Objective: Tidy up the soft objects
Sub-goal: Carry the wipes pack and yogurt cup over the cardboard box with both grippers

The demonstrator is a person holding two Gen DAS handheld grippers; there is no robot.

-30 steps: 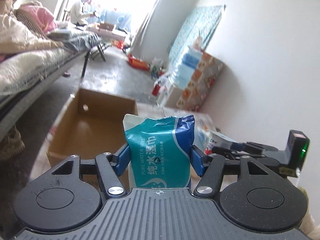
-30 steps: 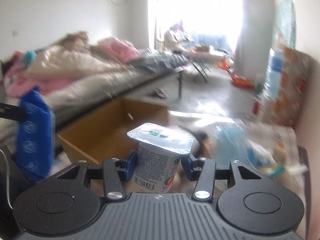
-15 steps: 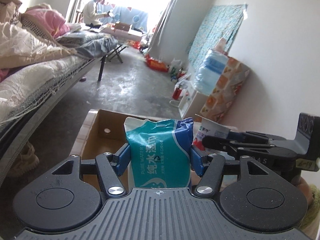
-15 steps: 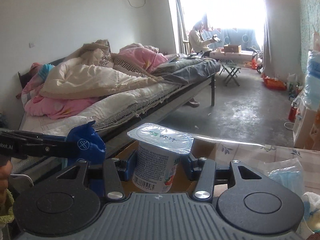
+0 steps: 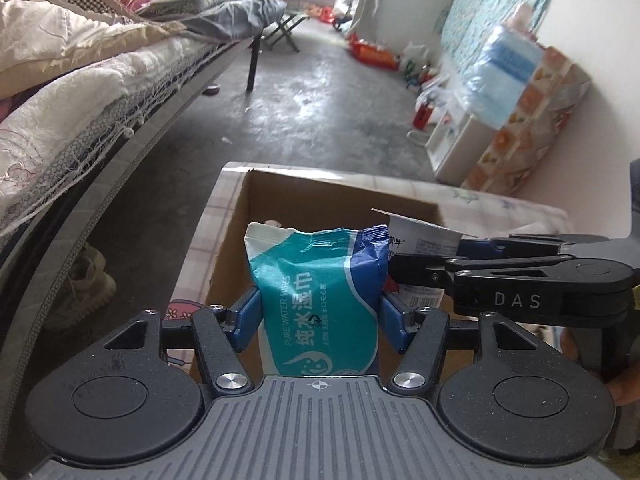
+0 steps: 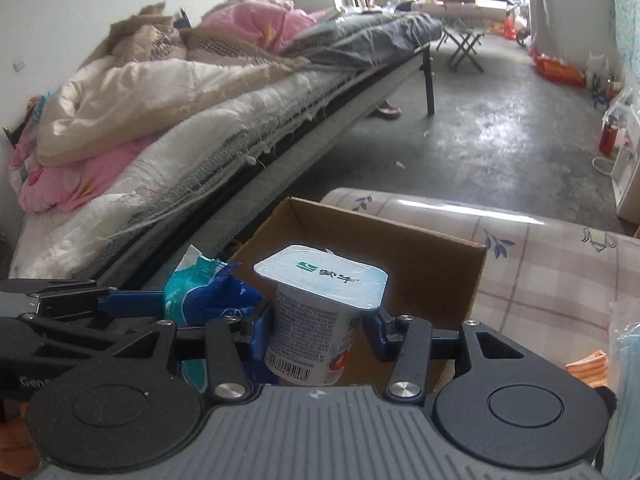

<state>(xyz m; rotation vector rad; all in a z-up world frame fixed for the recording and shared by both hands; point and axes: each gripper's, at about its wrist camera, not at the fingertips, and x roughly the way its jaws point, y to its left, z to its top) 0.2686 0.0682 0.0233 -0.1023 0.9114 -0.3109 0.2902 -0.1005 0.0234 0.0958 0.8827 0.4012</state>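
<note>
Left claw closed on a teal-and-blue wet-wipes pack, blue pads pressed into both sides, pack upright. Right claw clamped on a white yogurt cup with foil lid, cup upright and slightly tilted. Both items held side by side, nearly touching, above the open cardboard box, wipes pack on the left, cup on the right. Box interior brown, no contents visible. Box standing at the left edge of a table with a checked, flower-print cover. Just past the table's left edge, a bed heaped with cream and pink quilts; beyond the far edge, bare grey concrete floor. By the right wall, a patterned carton topped with blue packages.
</note>
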